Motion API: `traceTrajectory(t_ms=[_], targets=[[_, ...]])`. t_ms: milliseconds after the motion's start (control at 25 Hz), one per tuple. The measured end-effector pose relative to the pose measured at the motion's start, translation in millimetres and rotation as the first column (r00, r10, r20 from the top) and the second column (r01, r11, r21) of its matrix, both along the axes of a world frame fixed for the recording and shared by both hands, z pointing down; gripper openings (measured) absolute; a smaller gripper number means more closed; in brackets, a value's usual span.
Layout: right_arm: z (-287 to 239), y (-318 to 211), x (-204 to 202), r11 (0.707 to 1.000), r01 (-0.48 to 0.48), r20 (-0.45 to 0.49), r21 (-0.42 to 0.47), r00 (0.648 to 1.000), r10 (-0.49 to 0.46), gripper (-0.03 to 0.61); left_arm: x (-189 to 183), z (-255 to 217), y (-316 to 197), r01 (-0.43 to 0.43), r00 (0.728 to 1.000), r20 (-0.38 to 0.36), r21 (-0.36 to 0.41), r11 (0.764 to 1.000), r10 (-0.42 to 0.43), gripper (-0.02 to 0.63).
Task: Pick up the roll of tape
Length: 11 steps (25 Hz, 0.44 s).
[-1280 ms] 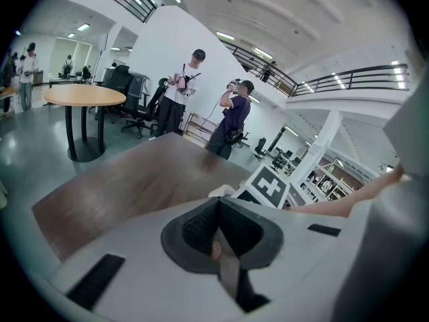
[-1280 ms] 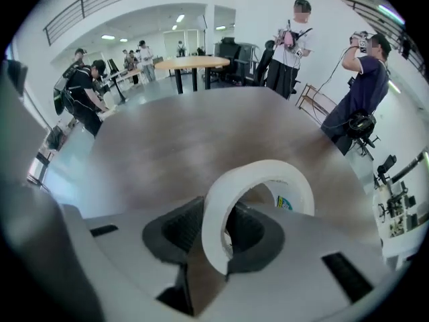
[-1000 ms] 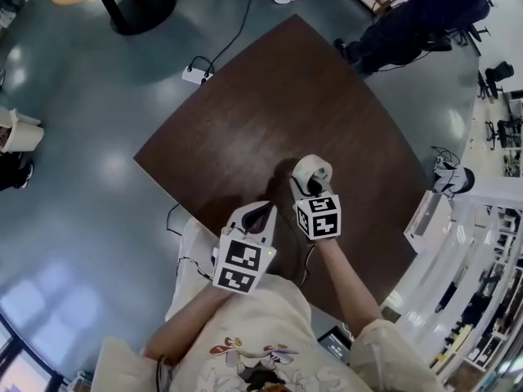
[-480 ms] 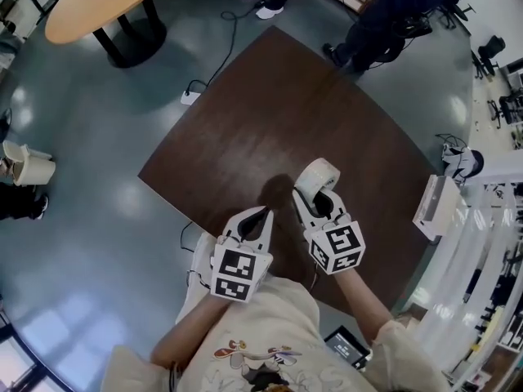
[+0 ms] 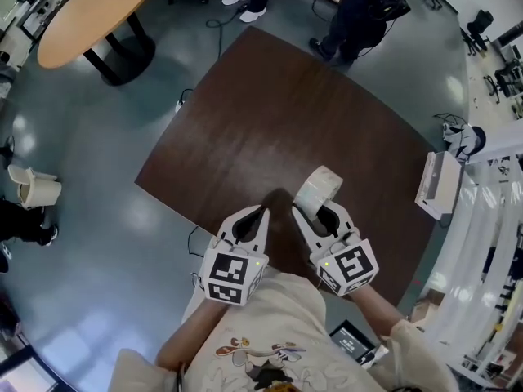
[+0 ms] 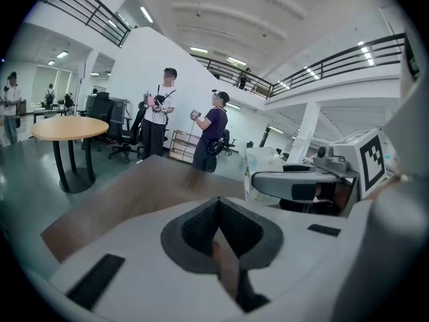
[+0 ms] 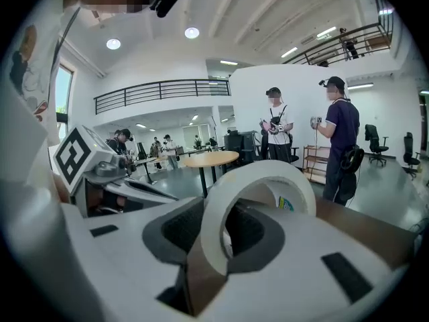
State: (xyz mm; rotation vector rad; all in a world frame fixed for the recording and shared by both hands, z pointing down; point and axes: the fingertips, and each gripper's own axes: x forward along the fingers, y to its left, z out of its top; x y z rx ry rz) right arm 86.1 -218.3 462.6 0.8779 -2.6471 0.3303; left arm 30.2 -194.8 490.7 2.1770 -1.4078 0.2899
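Observation:
My right gripper (image 5: 320, 211) is shut on a white roll of tape (image 5: 317, 190), which hangs lifted clear above the dark brown table (image 5: 270, 113). In the right gripper view the roll of tape (image 7: 258, 200) stands on edge between the jaws, its open core facing the camera, with the right gripper (image 7: 221, 247) clamped on its rim. My left gripper (image 5: 253, 216) is beside it to the left, shut with nothing between its jaws. The left gripper view shows the left gripper (image 6: 218, 237) with its pads meeting and the right gripper's body at the right.
A round wooden table (image 5: 94, 19) stands far left on the grey floor. Two people (image 7: 308, 136) stand beyond the brown table's far edge. A white box (image 5: 435, 184) and shelving lie at the right. A white power strip (image 5: 179, 104) lies on the floor.
The right gripper has risen with the tape roll, lifting it off the table toward me. The left gripper has also come up a little.

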Motion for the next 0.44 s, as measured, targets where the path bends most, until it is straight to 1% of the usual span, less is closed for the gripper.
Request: traceTrajectory(t_ms=[200, 440], targets=[[-21, 18, 15, 0.999, -0.034, 0.054, 0.013, 0.998, 0.034, 0.104, 8, -18, 8, -0.022, 1.0, -0.001, 0.024, 0.999, 0.022, 0.005], [-30, 37, 46, 0.998, -0.054, 0.089, 0.015, 0.995, 0.052, 0.104, 25, -38, 15, -0.013, 1.0, -0.016, 0.05, 0.999, 0.014, 0.005]])
